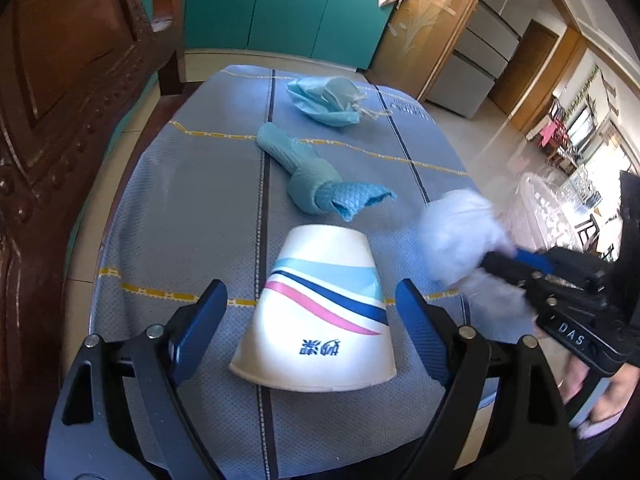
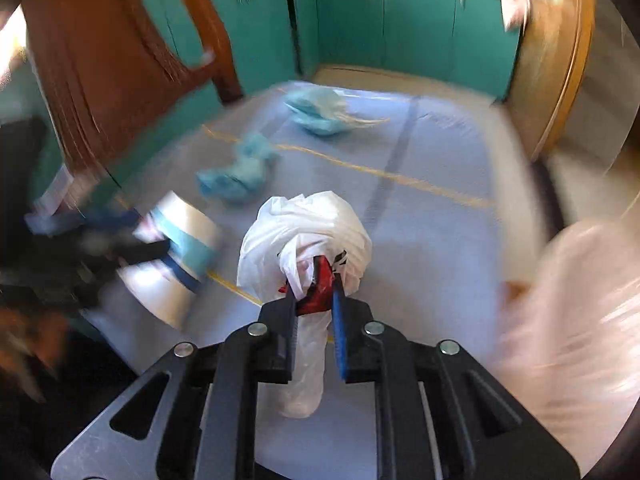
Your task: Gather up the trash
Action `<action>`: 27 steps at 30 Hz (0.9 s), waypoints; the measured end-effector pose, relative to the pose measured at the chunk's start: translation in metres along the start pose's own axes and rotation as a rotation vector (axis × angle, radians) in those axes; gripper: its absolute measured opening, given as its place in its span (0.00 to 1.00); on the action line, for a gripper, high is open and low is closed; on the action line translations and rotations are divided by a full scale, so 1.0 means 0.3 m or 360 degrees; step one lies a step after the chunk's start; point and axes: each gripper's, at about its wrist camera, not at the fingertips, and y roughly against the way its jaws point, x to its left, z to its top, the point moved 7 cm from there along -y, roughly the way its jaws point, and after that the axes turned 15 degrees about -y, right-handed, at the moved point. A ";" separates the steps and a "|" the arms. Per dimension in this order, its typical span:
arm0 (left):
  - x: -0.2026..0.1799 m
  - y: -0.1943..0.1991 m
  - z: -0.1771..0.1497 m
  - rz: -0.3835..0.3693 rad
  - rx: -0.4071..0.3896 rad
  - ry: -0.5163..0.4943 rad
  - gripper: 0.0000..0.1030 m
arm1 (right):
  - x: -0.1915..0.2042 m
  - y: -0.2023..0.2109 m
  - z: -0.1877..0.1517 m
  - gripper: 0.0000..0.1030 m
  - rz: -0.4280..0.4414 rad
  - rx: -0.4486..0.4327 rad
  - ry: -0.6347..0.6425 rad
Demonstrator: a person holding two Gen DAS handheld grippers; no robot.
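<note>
An upturned white paper cup point(image 1: 320, 312) with blue and pink stripes stands on the table between the open fingers of my left gripper point(image 1: 310, 312); it also shows blurred in the right wrist view point(image 2: 176, 256). My right gripper point(image 2: 316, 288) is shut on a knotted white plastic bag point(image 2: 308, 232) with something red inside, held above the table; the bag also shows in the left wrist view point(image 1: 460, 232). A rolled teal cloth point(image 1: 316, 176) and a crumpled blue face mask point(image 1: 324, 100) lie farther back on the table.
The table has a blue-grey cloth point(image 1: 180, 208) with yellow lines. A carved wooden chair point(image 1: 60, 100) stands at the left. Teal cabinets point(image 1: 288, 8) line the far wall. A pale pink blurred shape point(image 2: 580, 320) is at the right.
</note>
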 end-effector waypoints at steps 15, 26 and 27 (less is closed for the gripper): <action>-0.073 -0.065 -0.019 0.0069 0.0131 -0.0160 0.89 | -0.102 0.028 0.016 0.72 0.0138 -0.0121 -0.0234; -0.089 -0.087 -0.029 0.0082 0.0173 -0.0197 0.89 | -0.075 -0.087 0.028 0.74 0.0081 -0.0085 -0.0244; -0.088 -0.089 -0.029 0.0085 0.0175 -0.0196 0.89 | -0.065 -0.092 0.026 0.74 0.0099 -0.0078 -0.0254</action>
